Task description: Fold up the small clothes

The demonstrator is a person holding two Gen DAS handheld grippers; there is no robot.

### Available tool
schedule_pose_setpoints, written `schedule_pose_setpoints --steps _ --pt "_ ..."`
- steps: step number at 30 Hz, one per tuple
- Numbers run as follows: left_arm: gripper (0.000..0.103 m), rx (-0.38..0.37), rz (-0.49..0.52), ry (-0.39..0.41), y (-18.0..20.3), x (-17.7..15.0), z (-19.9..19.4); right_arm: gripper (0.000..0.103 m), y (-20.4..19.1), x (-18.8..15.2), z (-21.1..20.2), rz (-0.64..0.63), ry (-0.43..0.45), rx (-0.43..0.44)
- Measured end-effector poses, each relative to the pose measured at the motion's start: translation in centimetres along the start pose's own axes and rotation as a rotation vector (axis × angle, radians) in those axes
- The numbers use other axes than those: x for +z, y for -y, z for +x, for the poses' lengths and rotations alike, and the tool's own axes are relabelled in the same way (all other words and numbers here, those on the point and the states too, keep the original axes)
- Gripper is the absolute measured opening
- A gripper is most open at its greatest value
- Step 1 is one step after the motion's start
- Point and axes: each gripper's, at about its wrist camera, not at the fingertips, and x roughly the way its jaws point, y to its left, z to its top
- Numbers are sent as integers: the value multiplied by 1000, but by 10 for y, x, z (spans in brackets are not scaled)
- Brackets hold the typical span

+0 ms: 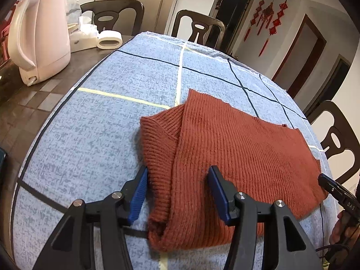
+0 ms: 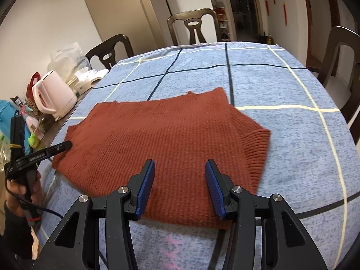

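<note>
A rust-red knitted sweater (image 1: 236, 146) lies folded flat on the blue checked tablecloth (image 1: 90, 135), with its ribbed sleeve doubled over at the left. My left gripper (image 1: 177, 171) stands open over the sweater's near left part; the cloth lies between its blue pads (image 1: 138, 193), which do not pinch it. In the right wrist view the same sweater (image 2: 157, 130) spreads ahead, and my right gripper (image 2: 180, 163) hovers open above its near edge. Each gripper also shows in the other's view: the right gripper (image 1: 337, 191) at the sweater's right corner, the left gripper (image 2: 33, 157) at its left corner, held by a hand.
A pale pink kettle (image 1: 38, 36) and a roll of white tape (image 1: 109, 39) stand on the bare dark tabletop left of the cloth, among clutter (image 2: 27, 121). Dark wooden chairs (image 1: 198, 27) ring the table's far and right sides (image 2: 342, 67).
</note>
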Motion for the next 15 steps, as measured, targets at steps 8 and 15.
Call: schedule_pose_setpoints --steps 8,15 --pt "59 4 12 5 5 6 7 47 -4 -2 3 -1 -5 11" --pt "59 6 19 12 5 6 8 47 -4 -3 7 -1 -17 5"
